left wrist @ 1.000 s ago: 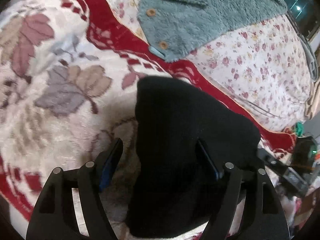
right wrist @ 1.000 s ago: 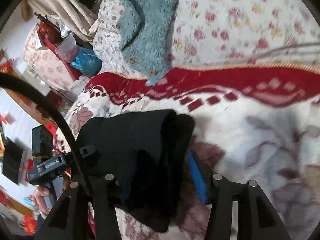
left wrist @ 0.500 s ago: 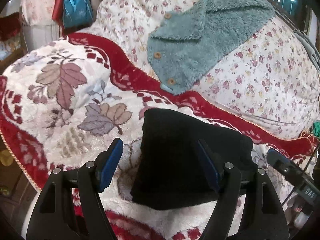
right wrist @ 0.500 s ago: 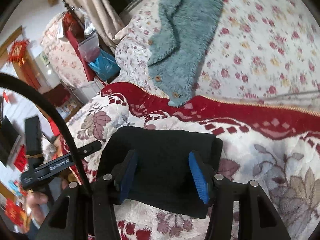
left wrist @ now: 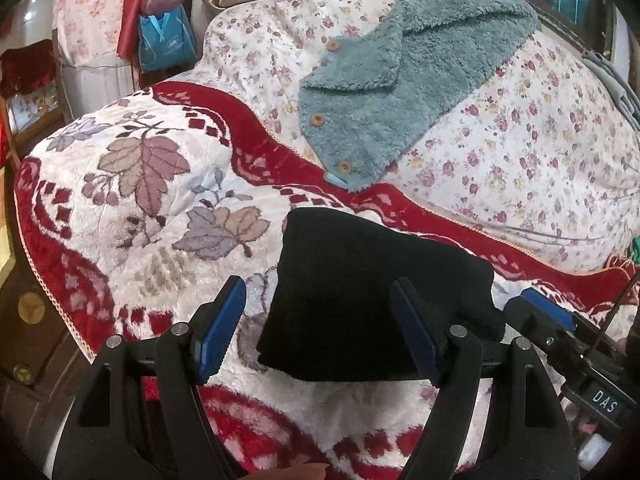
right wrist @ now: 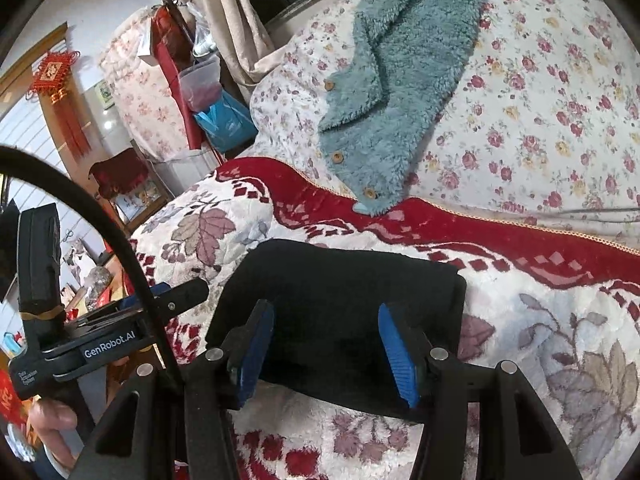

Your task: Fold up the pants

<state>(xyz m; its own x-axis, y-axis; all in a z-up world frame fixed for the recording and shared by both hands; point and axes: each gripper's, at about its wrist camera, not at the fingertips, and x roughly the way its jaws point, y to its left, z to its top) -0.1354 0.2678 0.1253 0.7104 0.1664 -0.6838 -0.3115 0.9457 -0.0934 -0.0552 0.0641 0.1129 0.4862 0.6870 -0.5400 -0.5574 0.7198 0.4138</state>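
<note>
The black pants (left wrist: pixel 372 292) lie folded into a compact rectangle on the leaf-patterned red and white blanket (left wrist: pixel 132 208); they also show in the right wrist view (right wrist: pixel 340 304). My left gripper (left wrist: pixel 320 332) is open and empty, raised above the near left part of the pants. My right gripper (right wrist: pixel 326 352) is open and empty above the near edge of the pants. The right gripper also shows at the right edge of the left wrist view (left wrist: pixel 560 332), and the left gripper shows at the left of the right wrist view (right wrist: pixel 120 332).
A teal fleece garment with wooden buttons (left wrist: pixel 400 92) lies on the floral quilt (left wrist: pixel 520 160) behind the blanket. A blue bag (left wrist: pixel 166 40), curtain and furniture stand beyond the bed's left end. The bed edge drops off at left (left wrist: pixel 36 280).
Both grippers have pulled back and up from the folded pants, which they straddled a second ago. The pants stay flat on the blanket and more of the bed shows.
</note>
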